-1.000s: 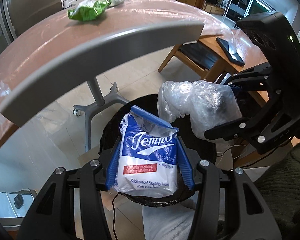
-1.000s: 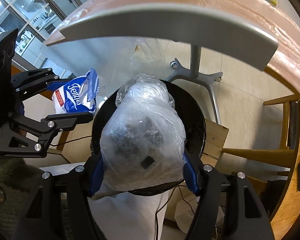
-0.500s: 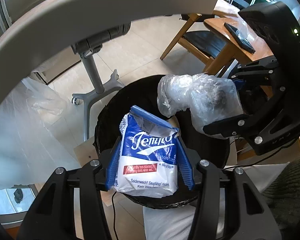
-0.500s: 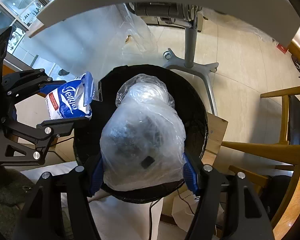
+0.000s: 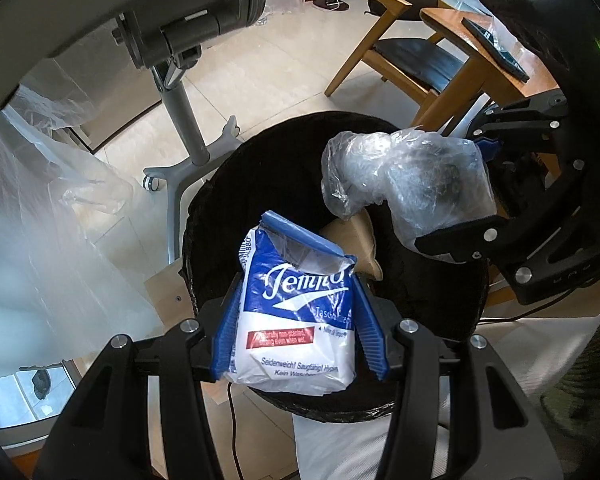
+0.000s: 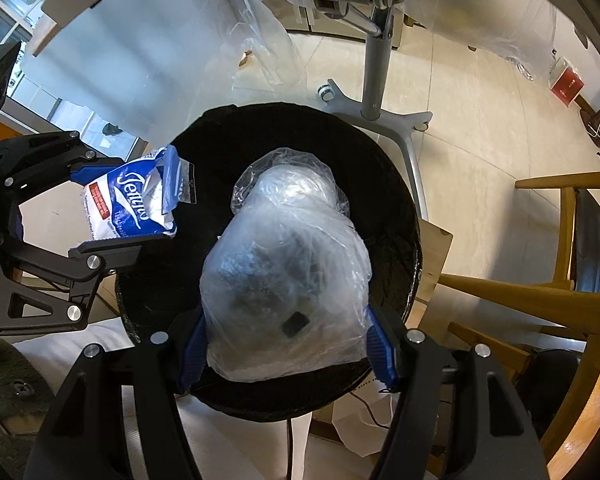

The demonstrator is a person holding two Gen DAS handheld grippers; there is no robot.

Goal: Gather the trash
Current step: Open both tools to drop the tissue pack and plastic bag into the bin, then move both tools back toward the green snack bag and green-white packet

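Left wrist view has the left gripper (image 5: 298, 320) clamped on a tissue pack (image 5: 296, 320) and the right gripper (image 5: 480, 200), at 2 o'clock, clutching a clear bag (image 5: 404, 184), both over the bin (image 5: 284, 160), so I'd guess letting go comes next.

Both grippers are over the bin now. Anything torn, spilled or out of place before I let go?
The tissue pack in the left gripper has its top torn open, flap sticking up; nothing is falling out. The clear plastic bag in the right gripper looks intact. Both hang over the black bin. Nothing spilled.
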